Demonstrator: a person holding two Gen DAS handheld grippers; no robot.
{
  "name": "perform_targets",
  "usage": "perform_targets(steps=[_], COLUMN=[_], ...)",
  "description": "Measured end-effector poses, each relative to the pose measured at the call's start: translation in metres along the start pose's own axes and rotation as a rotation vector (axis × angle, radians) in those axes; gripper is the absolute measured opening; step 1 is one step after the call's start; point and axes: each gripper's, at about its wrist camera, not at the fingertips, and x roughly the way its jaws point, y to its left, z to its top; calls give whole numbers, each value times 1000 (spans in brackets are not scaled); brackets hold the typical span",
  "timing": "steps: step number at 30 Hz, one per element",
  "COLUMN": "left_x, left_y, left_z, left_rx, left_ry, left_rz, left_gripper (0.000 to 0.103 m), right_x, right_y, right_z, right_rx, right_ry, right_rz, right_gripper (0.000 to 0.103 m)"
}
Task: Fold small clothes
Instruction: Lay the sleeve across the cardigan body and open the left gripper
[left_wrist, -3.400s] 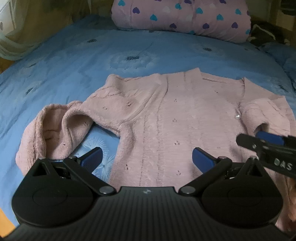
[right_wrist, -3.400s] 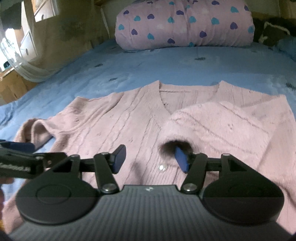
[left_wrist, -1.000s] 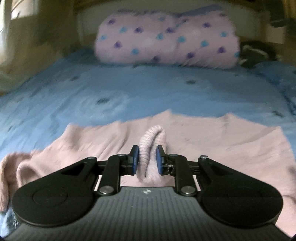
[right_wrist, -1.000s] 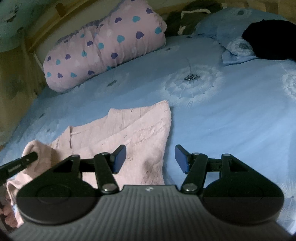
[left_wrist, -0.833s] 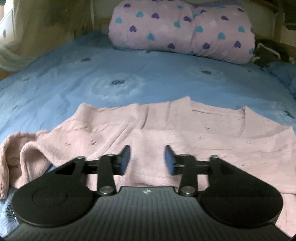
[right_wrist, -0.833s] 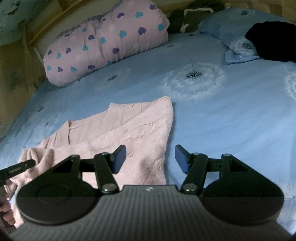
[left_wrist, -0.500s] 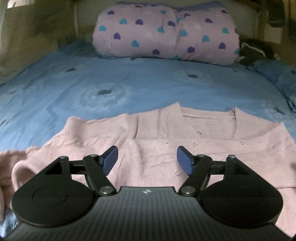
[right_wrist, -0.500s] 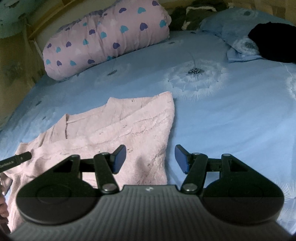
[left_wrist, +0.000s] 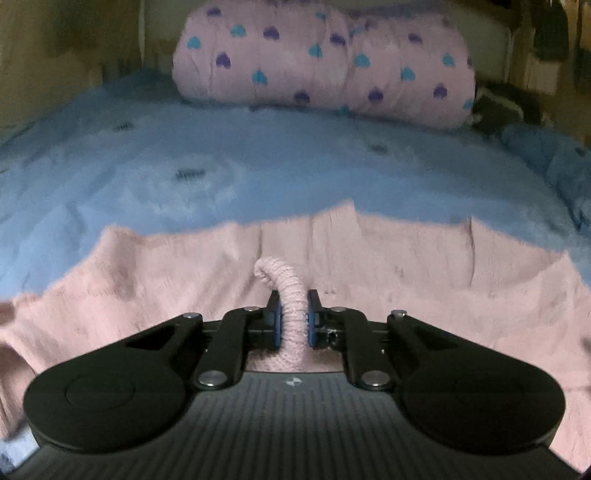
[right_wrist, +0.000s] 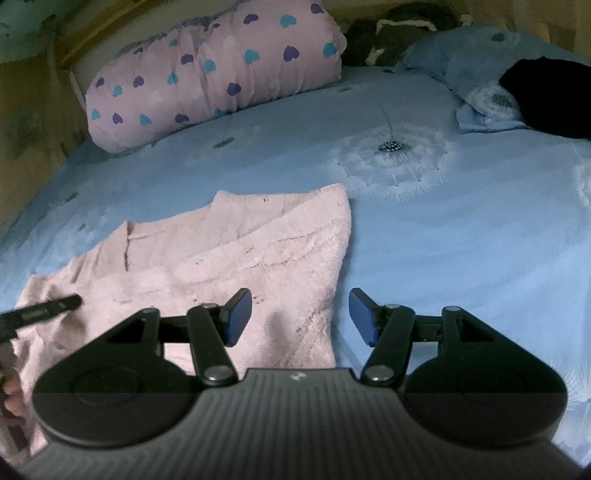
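Observation:
A pink knit cardigan (left_wrist: 406, 266) lies spread on the blue bedsheet (left_wrist: 221, 177), its right sleeve folded across the body (right_wrist: 258, 254). My left gripper (left_wrist: 292, 321) is shut on a ribbed pink sleeve cuff (left_wrist: 290, 295) that stands up between its pads, over the middle of the cardigan. My right gripper (right_wrist: 300, 314) is open and empty, hovering above the cardigan's right edge. The left gripper's finger (right_wrist: 44, 314) shows at the left of the right wrist view.
A pink rolled quilt with hearts (left_wrist: 325, 62) lies at the head of the bed, also in the right wrist view (right_wrist: 214, 74). A blue pillow (right_wrist: 476, 74) and a black item (right_wrist: 546, 96) lie at the far right. Bare blue sheet (right_wrist: 461, 240) spreads right of the cardigan.
My left gripper, open half a second ago, has shut on the sleeve cuff and lifted it. My right gripper has stayed open, hardly moving.

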Motion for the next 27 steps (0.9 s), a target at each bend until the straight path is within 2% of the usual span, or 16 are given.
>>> perform_targets(steps=[2, 5, 7, 9, 12, 14, 17, 21, 25, 27], left_x=[-2, 7, 14, 12, 8, 6, -1, -14, -26, -29], left_y=[7, 14, 14, 11, 10, 12, 17, 29, 38, 39], left_z=[5, 3, -4, -8, -8, -7, -3, 8, 12, 12], left_rx=[-19, 3, 39, 84, 91, 95, 81, 21, 1, 8], left_ry=[-28, 18, 52, 30, 34, 36, 48, 36, 1, -9], left_rz=[21, 61, 63, 67, 66, 64, 52, 23, 44, 46], left_gripper=[15, 15, 16, 16, 17, 25, 29, 31, 31, 31], right_x=[3, 8, 14, 17, 19, 19, 14, 9, 20, 26], right_y=[0, 0, 0, 2, 8, 11, 9, 6, 7, 10], right_z=[-1, -3, -6, -8, -12, -13, -7, 7, 14, 14], right_rx=[-2, -16, -27, -42, -100, -117, -106, -73, -68, -77], right_ry=[8, 27, 50, 57, 48, 45, 33, -30, -51, -47], right_rz=[-7, -34, -61, -73, -96, -103, -89, -53, -41, -39], right_gripper=[61, 61, 60, 60, 60, 60, 60, 60, 59, 46])
